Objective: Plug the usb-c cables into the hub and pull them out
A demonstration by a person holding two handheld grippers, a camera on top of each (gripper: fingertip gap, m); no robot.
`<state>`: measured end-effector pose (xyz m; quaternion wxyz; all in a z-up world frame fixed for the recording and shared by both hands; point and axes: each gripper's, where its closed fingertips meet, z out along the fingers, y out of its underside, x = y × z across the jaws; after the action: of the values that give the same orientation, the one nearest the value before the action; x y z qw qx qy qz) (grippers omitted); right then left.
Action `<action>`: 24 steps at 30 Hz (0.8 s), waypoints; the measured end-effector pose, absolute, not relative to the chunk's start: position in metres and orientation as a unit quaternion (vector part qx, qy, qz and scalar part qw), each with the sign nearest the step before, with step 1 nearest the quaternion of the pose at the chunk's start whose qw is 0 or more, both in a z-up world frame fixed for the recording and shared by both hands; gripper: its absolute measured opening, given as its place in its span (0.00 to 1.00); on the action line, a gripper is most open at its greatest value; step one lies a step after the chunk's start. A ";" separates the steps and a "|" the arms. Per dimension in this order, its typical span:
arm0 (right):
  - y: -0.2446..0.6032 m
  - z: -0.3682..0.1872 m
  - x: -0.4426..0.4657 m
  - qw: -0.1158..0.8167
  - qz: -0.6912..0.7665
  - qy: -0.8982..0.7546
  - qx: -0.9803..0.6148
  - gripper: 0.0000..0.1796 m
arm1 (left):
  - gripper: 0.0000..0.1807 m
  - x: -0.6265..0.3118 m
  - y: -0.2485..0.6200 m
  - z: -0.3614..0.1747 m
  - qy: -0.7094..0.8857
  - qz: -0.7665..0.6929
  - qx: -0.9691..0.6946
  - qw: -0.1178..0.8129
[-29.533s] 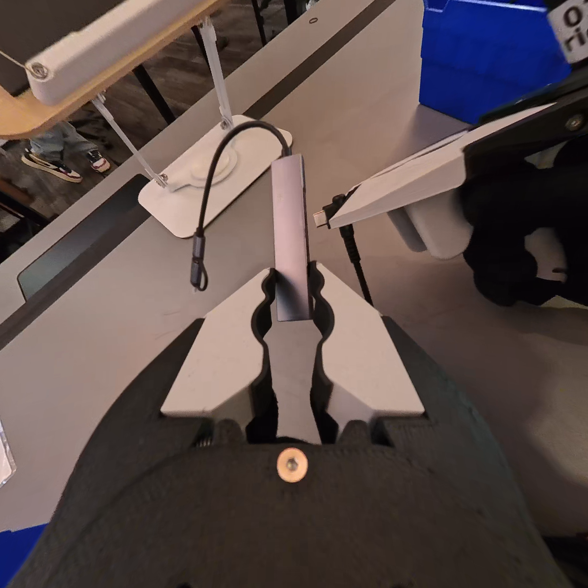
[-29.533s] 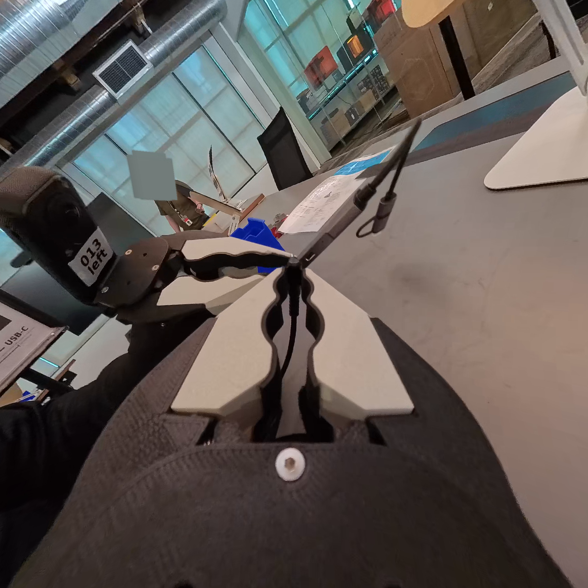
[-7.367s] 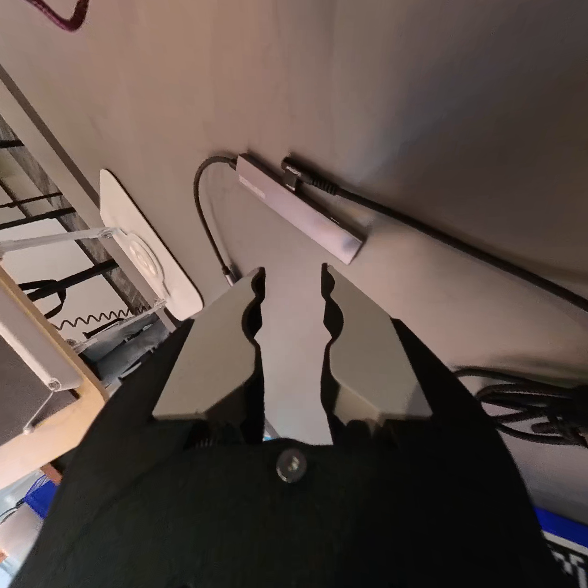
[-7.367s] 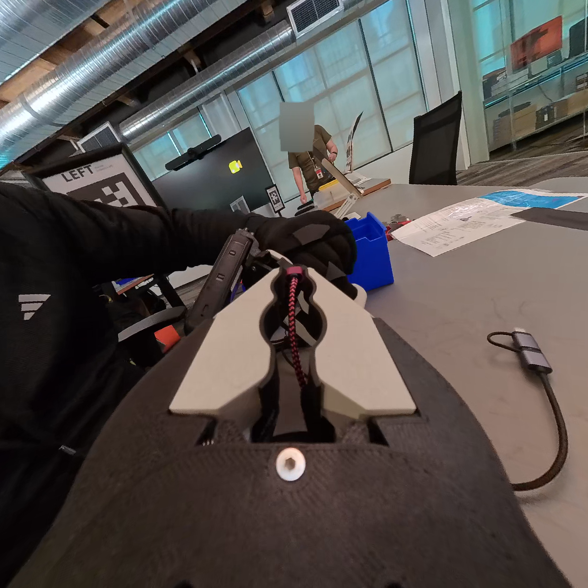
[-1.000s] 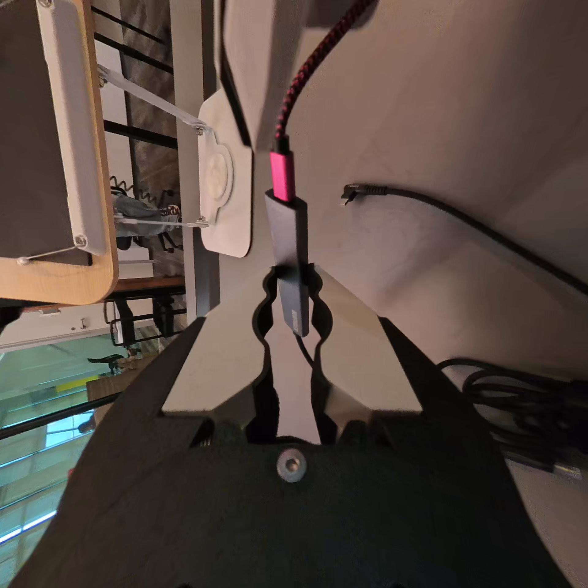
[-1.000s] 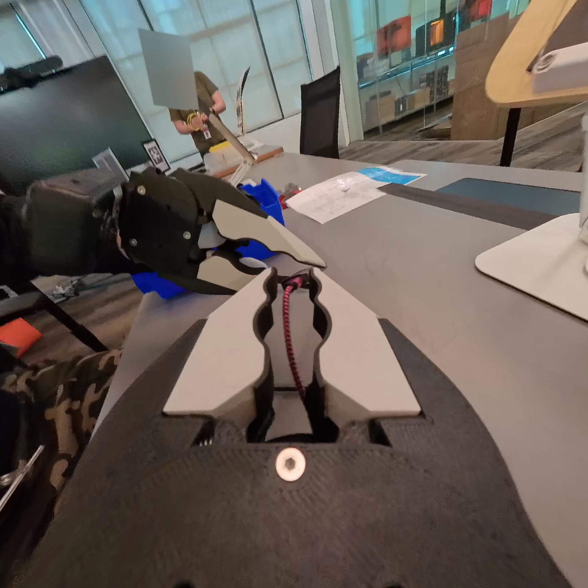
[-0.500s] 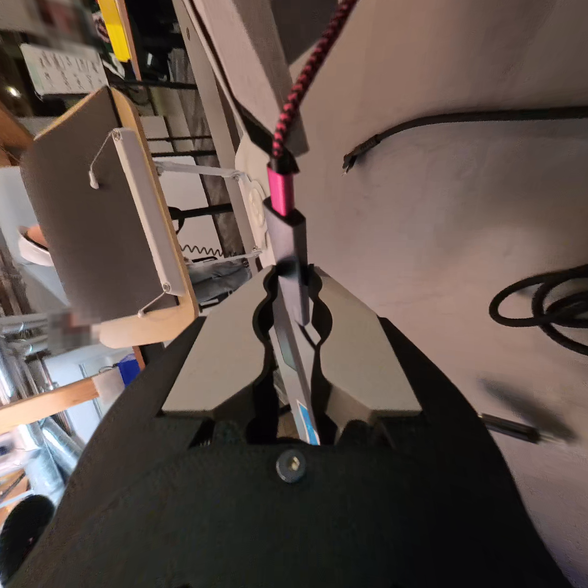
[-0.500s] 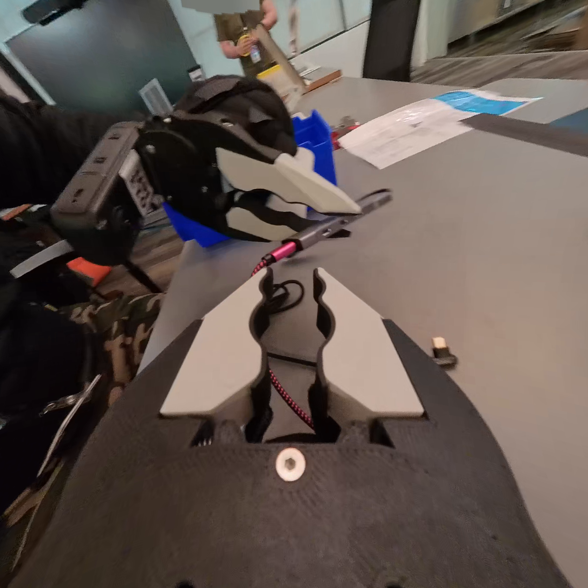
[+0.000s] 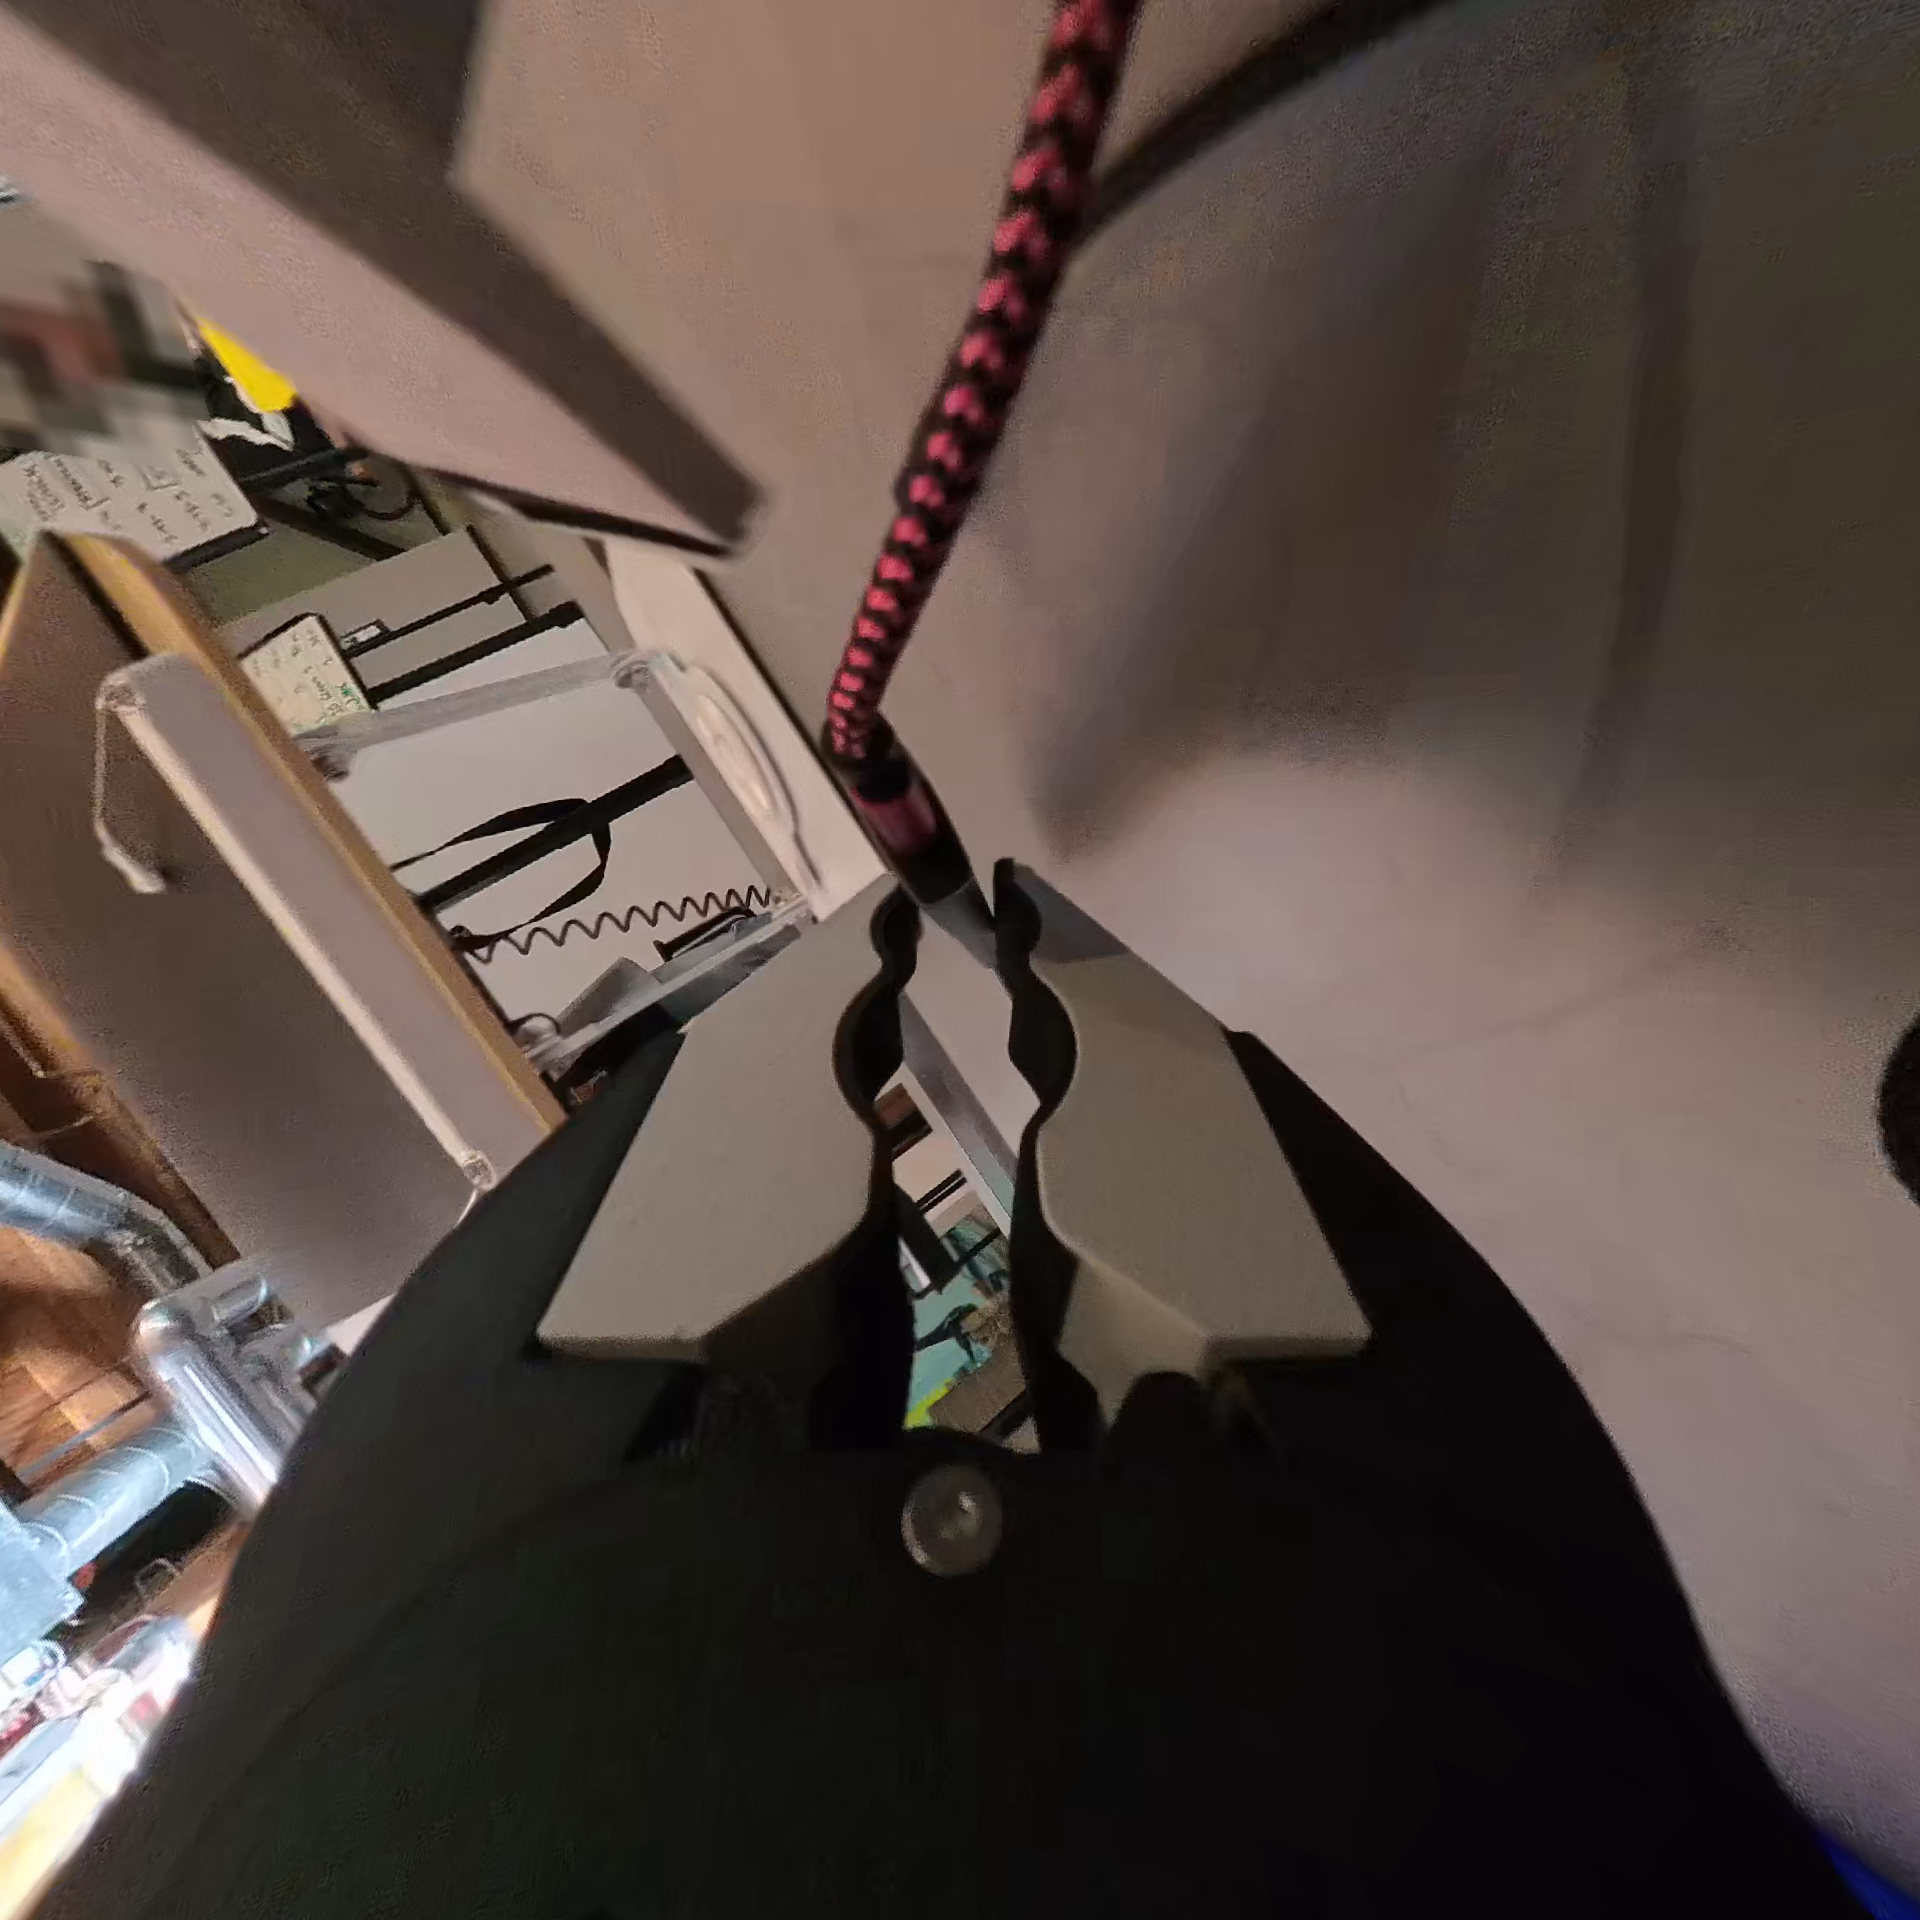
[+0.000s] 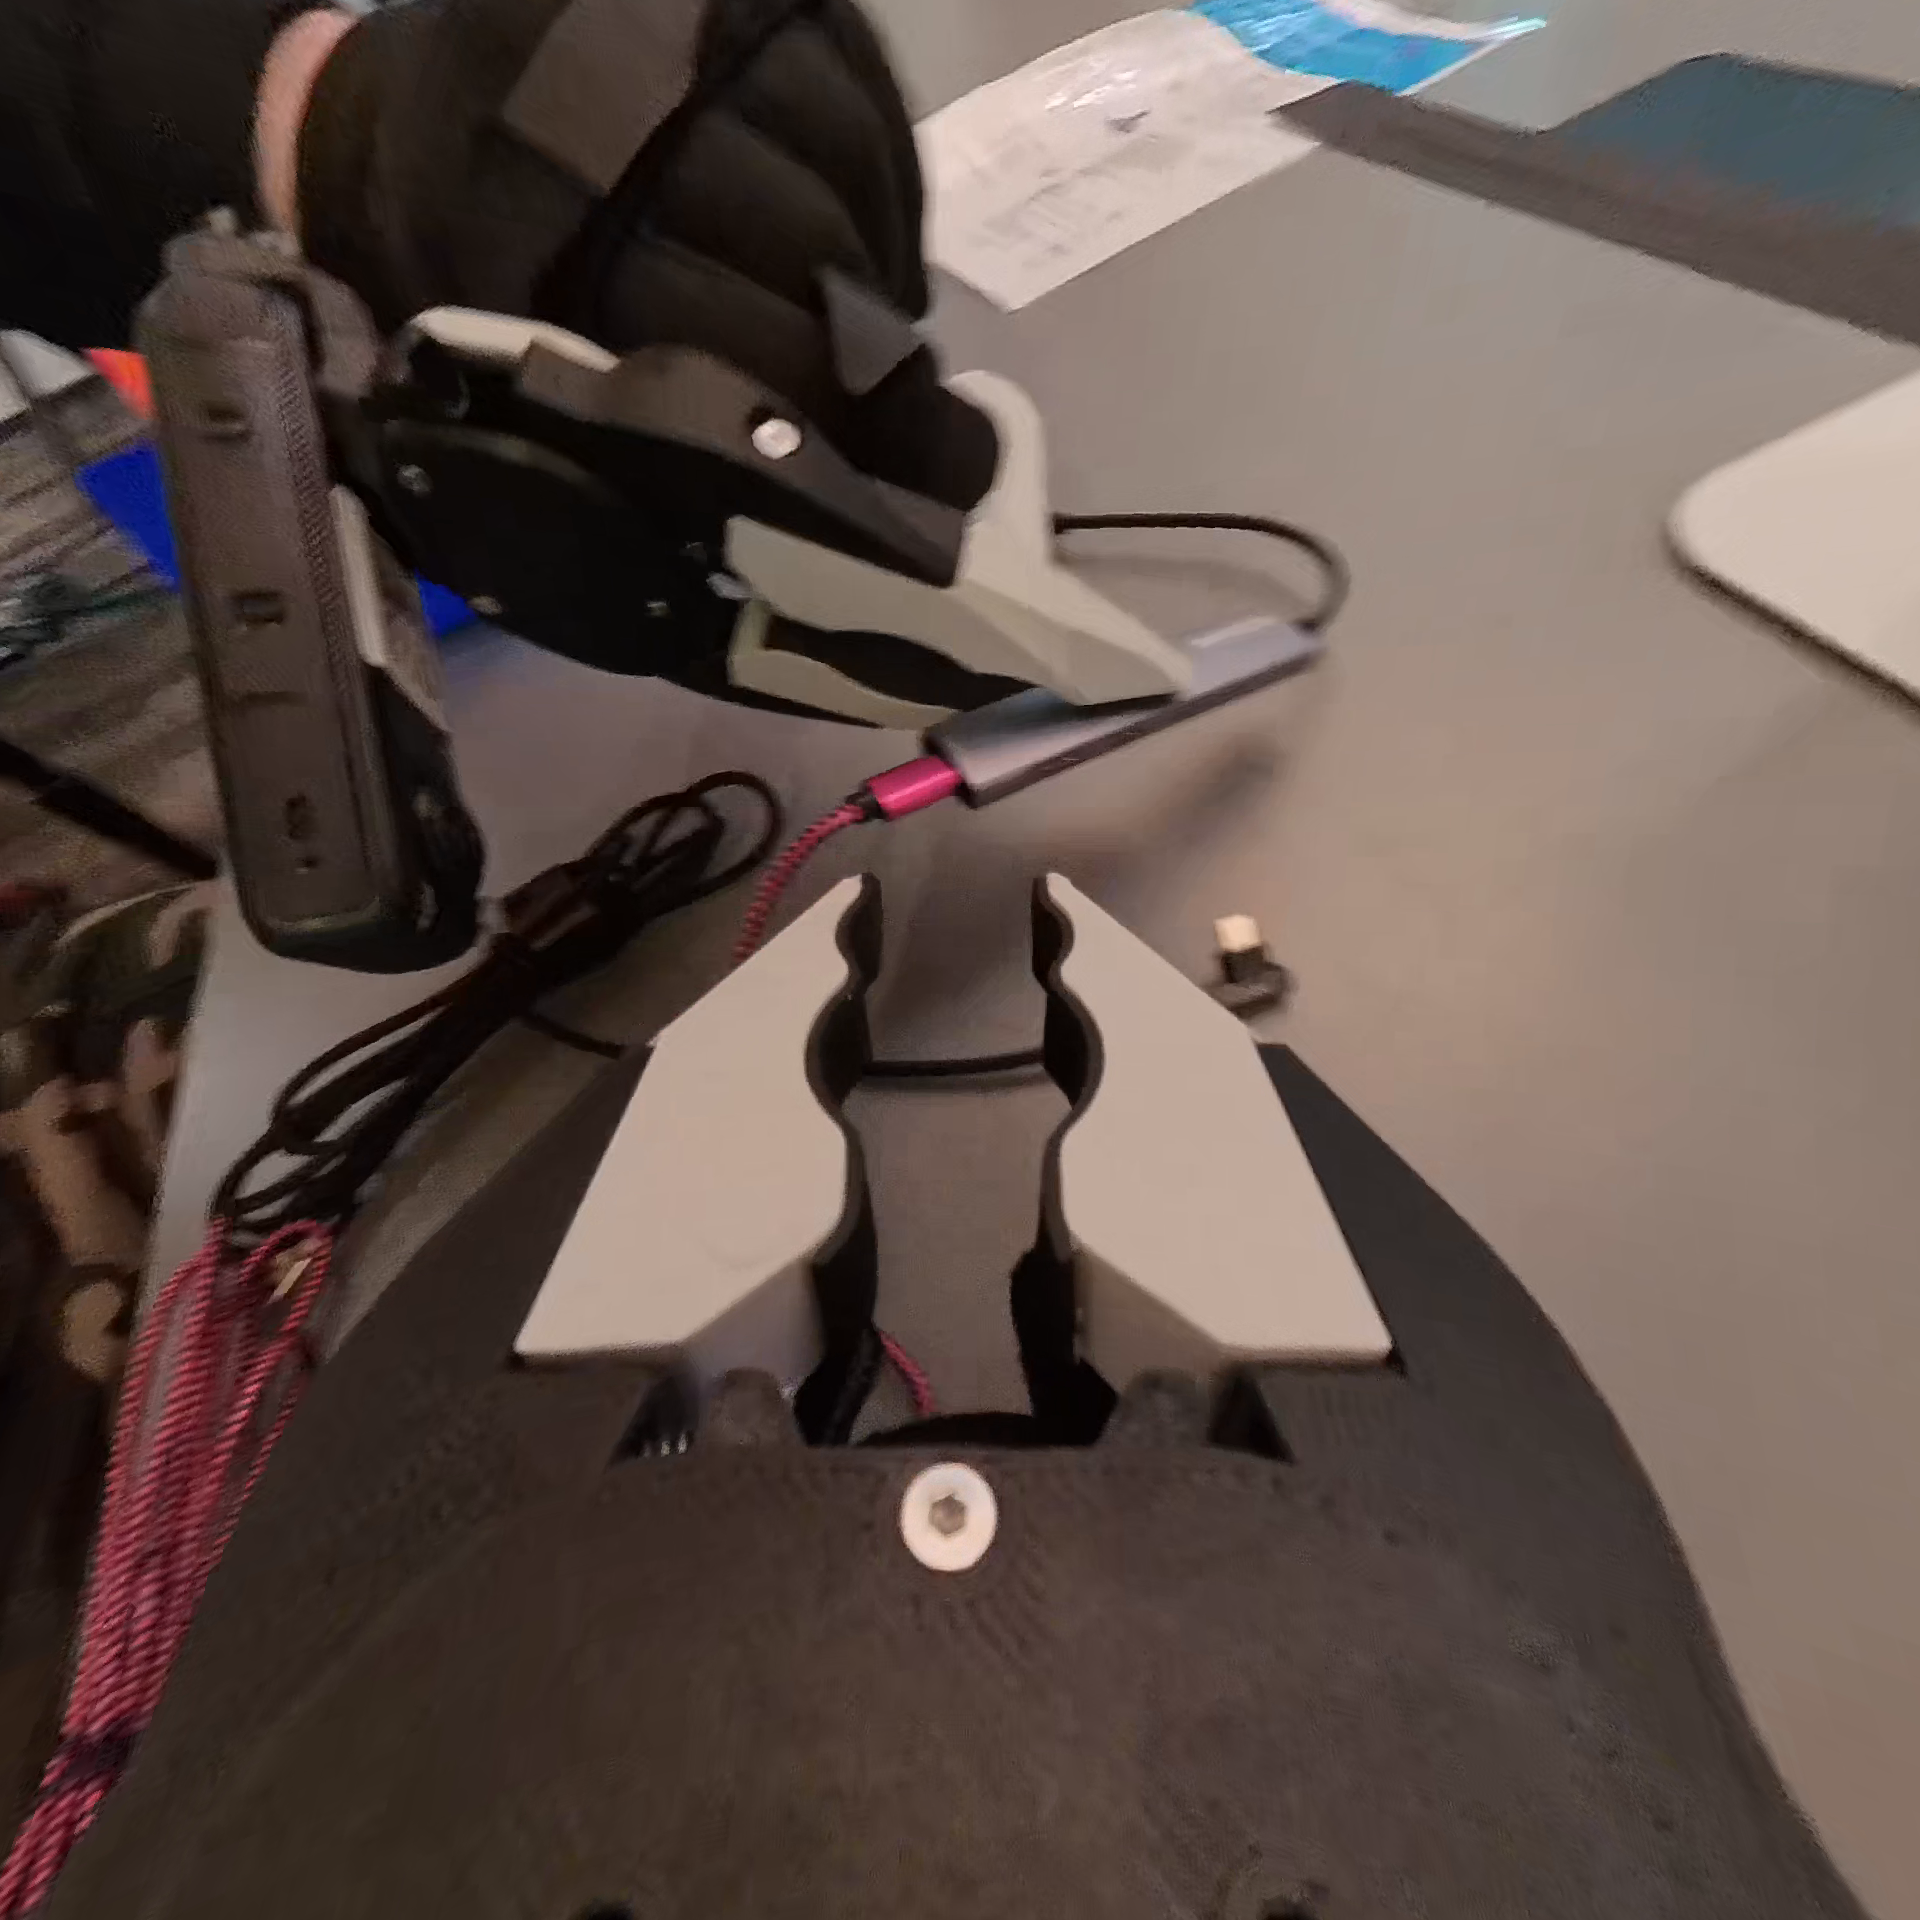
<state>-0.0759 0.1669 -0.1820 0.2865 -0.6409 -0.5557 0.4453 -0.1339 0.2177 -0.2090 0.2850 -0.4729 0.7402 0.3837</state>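
The grey bench (image 10: 1507, 436) carries a loose black cable end (image 10: 1247, 961) with a pale plug tip; take that as the marker. Left of it lies a bundled black cable (image 10: 499, 966), and nearer still a coil of red braided cable (image 10: 177, 1382) at the bench edge. Far beyond it rests a printed paper sheet (image 10: 1101, 156), and to the right a white flat base (image 10: 1829, 540).

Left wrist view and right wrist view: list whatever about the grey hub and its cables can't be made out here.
- Slim grey metal hub: in the left wrist view the left gripper fingers hide nearly all of it.
- Red-and-black braided cable: top edge cuts it off there.
- Hub side ports: blurred in the right wrist view.
- Loose black cable plug: too small and blurred to tell its type.
- Right gripper: open, empty.
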 end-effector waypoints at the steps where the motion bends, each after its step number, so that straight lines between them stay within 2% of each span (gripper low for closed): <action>1: 0.179 -0.183 -0.072 0.303 0.426 -0.547 -0.654 0.15 | 0.07 -0.136 0.217 -0.213 0.745 0.385 -0.469 0.278; 9: 0.204 -0.209 -0.062 0.317 0.335 -0.557 -0.691 0.14 | 0.10 -0.150 0.216 -0.234 0.742 0.393 -0.492 0.231; 14: 0.209 -0.208 -0.061 0.321 0.339 -0.546 -0.695 0.13 | 0.31 -0.159 0.206 -0.222 0.722 0.340 -0.562 0.220; 15: 0.210 -0.207 -0.060 0.323 0.338 -0.544 -0.697 0.13 | 0.32 -0.163 0.204 -0.219 0.713 0.329 -0.580 0.217; 20: 0.215 -0.201 -0.058 0.337 0.335 -0.536 -0.697 0.12 | 0.18 -0.121 0.191 -0.194 0.543 0.065 -0.794 0.265; 22: 0.216 -0.201 -0.057 0.338 0.336 -0.534 -0.698 0.11 | 0.12 -0.094 0.191 -0.188 0.458 -0.061 -0.852 0.244; 23: 0.217 -0.201 -0.056 0.339 0.338 -0.531 -0.699 0.11 | 0.06 -0.082 0.190 -0.187 0.417 -0.122 -0.872 0.224; 24: 0.217 -0.199 -0.055 0.341 0.343 -0.527 -0.699 0.11 | 0.07 -0.074 0.190 -0.190 0.375 -0.168 -0.891 0.191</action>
<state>-0.0552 0.2173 -0.1994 0.3410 -0.6989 -0.5273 0.3425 -0.0740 0.1896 -0.1904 0.1907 -0.8914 0.3751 -0.1684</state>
